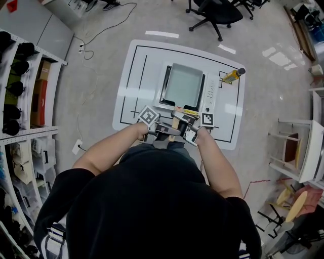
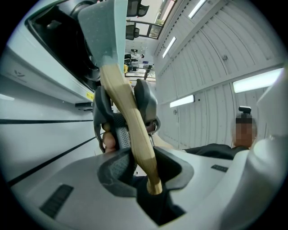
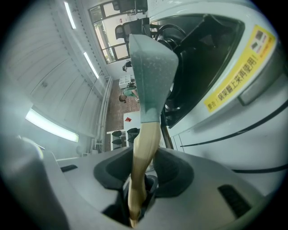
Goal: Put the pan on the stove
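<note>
A square grey pan [image 1: 182, 85] with a pale wooden handle [image 1: 176, 121] lies over the black-topped stove [image 1: 208, 93] on the white table [image 1: 129, 76]; whether it rests on the stove I cannot tell. Both grippers meet at the table's near edge, each shut on the handle. The left gripper [image 1: 163, 130] comes in from the left, the right gripper [image 1: 188, 132] from the right. In the left gripper view the handle [image 2: 135, 130] passes between the left gripper [image 2: 146, 167], with the right gripper's fingers [image 2: 146, 101] clamped further along. In the right gripper view the handle [image 3: 144, 148] rises from the right gripper [image 3: 143, 174] to the pan [image 3: 150, 67] beside the stove [image 3: 211, 58].
A yellow bottle [image 1: 233, 76] lies at the table's far right corner. Shelves with dark items [image 1: 20, 86] line the left side, a white rack [image 1: 304, 152] stands at the right, and an office chair [image 1: 215, 12] is behind the table. Cables [image 1: 83, 101] trail on the floor.
</note>
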Demonstrator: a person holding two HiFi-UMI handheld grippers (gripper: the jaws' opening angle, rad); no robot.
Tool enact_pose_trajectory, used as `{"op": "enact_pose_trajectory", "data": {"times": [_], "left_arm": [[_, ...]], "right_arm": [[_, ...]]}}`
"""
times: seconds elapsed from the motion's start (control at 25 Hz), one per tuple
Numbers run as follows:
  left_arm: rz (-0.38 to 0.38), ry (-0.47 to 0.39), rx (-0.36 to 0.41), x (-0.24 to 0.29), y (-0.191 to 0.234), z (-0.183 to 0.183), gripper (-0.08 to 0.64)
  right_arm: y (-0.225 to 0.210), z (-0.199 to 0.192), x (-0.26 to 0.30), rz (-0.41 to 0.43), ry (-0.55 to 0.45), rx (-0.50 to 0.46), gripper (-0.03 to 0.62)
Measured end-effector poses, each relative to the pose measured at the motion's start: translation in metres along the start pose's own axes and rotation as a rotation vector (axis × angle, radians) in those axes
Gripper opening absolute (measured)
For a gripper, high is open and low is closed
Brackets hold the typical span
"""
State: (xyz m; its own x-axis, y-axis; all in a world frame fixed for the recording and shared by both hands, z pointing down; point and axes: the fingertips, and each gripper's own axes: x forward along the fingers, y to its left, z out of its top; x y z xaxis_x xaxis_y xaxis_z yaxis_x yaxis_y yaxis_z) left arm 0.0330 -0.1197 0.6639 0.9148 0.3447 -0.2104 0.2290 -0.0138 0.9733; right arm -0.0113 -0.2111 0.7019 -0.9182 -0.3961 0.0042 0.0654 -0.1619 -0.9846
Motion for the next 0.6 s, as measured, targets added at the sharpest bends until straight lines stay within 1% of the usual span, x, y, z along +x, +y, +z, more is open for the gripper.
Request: {"op": "enact_pose_trajectory", "data": {"times": [0.12,0.24,0.4,0.52,0.6], "left_arm": [[-0.013,0.004,0.003,0.002,0.003,-0.002,0.116],[-0.022,0.013,-0.007,0.004,0.003,-0.005,0.114],[-0.023,0.023,0.001,0.005,0.005,-0.004,0.112],[0.012,0.031,0.008,0.004,0.013,-0.004,0.110],[0.021,0.034,0.003,0.002,0.016,-0.004,0.110]], "right_arm": [[-0.001,-0.001,-0.001,0.014,0.005,0.000,0.133],[-0.005,-0.003,-0.003,0.007,0.011,-0.001,0.132],[-0.008,-0.001,-0.004,0.005,0.012,-0.016,0.132],[-0.010,-0.001,-0.005,-0.001,0.021,-0.025,0.132],[-0.011,0.000,-0.005,-0.001,0.025,-0.029,0.132]]}}
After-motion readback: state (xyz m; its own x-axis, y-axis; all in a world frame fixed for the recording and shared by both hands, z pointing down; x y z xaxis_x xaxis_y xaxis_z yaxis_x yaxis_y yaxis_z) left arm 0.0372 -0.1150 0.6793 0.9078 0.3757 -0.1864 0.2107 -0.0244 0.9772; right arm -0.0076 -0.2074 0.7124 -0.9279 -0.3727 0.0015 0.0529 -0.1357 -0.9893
